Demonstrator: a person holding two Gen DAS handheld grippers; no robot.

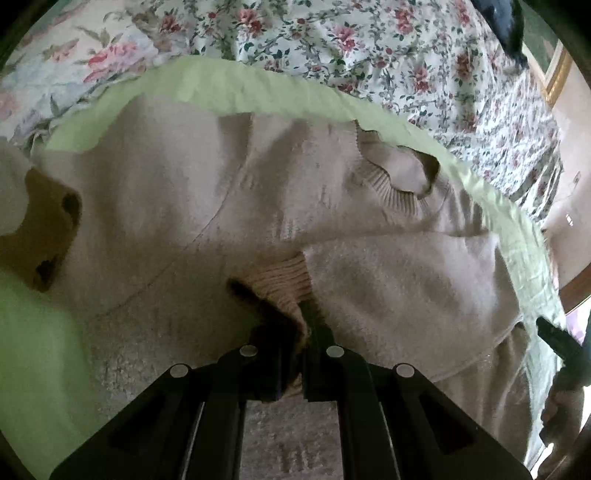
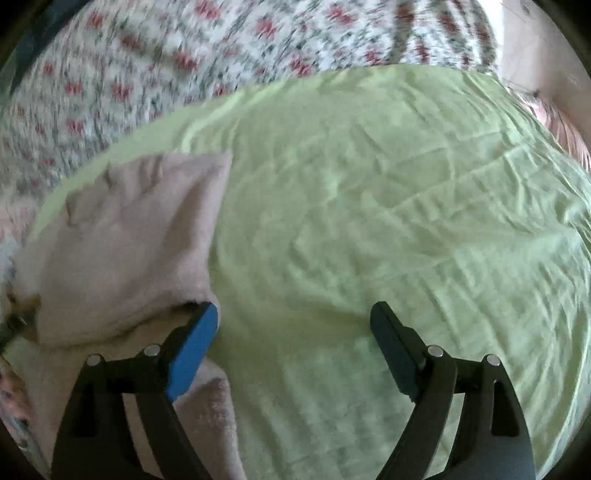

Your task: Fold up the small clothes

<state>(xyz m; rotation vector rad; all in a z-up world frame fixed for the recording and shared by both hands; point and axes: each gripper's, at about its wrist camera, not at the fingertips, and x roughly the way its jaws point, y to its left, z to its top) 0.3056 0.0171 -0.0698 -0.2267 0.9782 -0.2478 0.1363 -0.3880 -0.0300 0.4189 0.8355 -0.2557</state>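
Observation:
A beige knit sweater (image 1: 177, 192) lies spread on a light green sheet (image 1: 229, 85). Its ribbed neck opening (image 1: 402, 181) faces the far right. My left gripper (image 1: 301, 332) is shut on the ribbed cuff of a sleeve (image 1: 284, 277) that is folded over the sweater's body. In the right wrist view the sweater's edge (image 2: 129, 236) lies at the left. My right gripper (image 2: 295, 317) is open and empty over the green sheet (image 2: 369, 203), its blue-padded left finger (image 2: 192, 354) beside the sweater's edge. The right gripper also shows at the left wrist view's right edge (image 1: 557, 339).
The green sheet lies on a floral bedspread (image 1: 369, 40) that also fills the top of the right wrist view (image 2: 147, 66). A dark object (image 1: 509, 26) is at the far upper right. A wall and wooden frame (image 1: 557, 74) stand to the right.

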